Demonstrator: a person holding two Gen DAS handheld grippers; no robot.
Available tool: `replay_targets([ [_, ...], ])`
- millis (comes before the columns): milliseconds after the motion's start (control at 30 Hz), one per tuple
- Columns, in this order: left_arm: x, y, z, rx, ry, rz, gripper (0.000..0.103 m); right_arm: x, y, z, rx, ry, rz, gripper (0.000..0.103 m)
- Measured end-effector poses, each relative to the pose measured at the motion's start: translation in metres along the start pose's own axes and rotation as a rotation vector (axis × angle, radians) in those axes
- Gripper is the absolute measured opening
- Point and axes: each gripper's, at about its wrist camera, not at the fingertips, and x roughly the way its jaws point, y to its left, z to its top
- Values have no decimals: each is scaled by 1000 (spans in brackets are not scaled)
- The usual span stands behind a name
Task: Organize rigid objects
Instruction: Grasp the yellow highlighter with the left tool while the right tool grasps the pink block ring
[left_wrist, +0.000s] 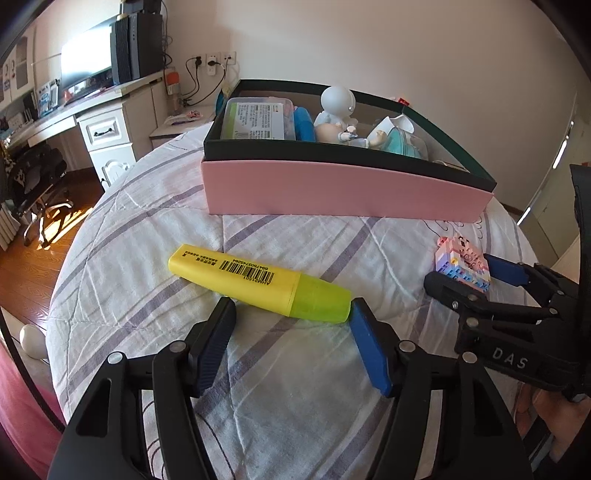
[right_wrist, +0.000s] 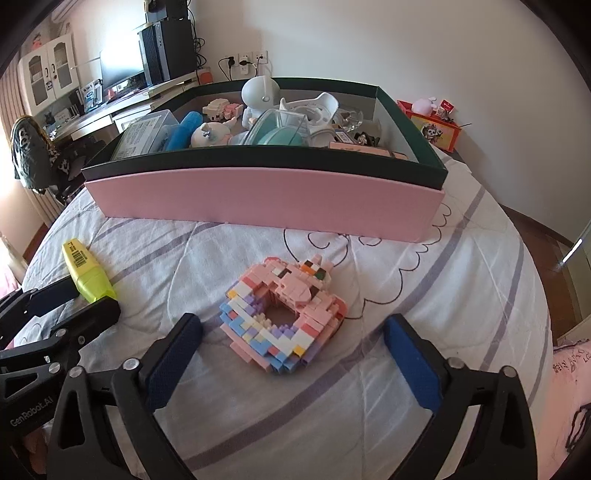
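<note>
A yellow highlighter (left_wrist: 255, 280) lies slantwise on the striped bedspread. Its green cap end sits between the fingertips of my left gripper (left_wrist: 291, 310), which is open; the right pad is right at the cap's tip. A pastel brick model (right_wrist: 284, 321) rests flat on the bed between the fingers of my right gripper (right_wrist: 291, 325), also open, with a gap on each side. In the left wrist view the right gripper (left_wrist: 461, 275) straddles the brick model (left_wrist: 463, 264). The left gripper (right_wrist: 94, 301) and highlighter (right_wrist: 86, 271) show at the left of the right wrist view.
A pink-fronted box with a dark green rim (left_wrist: 332, 192) (right_wrist: 258, 195) stands beyond both objects, holding a white astronaut figure (left_wrist: 338, 99), a plastic case (left_wrist: 258, 118) and several other toys. A desk with a monitor (left_wrist: 85, 59) is at far left, a red box (right_wrist: 437, 129) at far right.
</note>
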Motion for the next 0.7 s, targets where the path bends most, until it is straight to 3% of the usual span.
replay_targets([
  [67, -3, 1, 0, -19, -4, -20, 89, -3, -1, 0, -7, -17, 28, 63],
  [200, -3, 2, 4, -85, -5, -32, 93, -6, -4, -2, 1, -26, 60, 63],
  [267, 3, 6, 10, -130, 10, -3, 100, -7, -6, -4, 11, -31, 67, 63],
  [433, 16, 7, 13, -117, 41, 145, 100, -5, -8, -3, 16, -25, 80, 64],
  [533, 8, 14, 6, -114, 31, 156, 100, -5, -9, -2, 20, -25, 88, 63],
  [700, -9, 40, -12, -163, 9, 244, 100, -7, -8, -4, 15, -32, 94, 64],
])
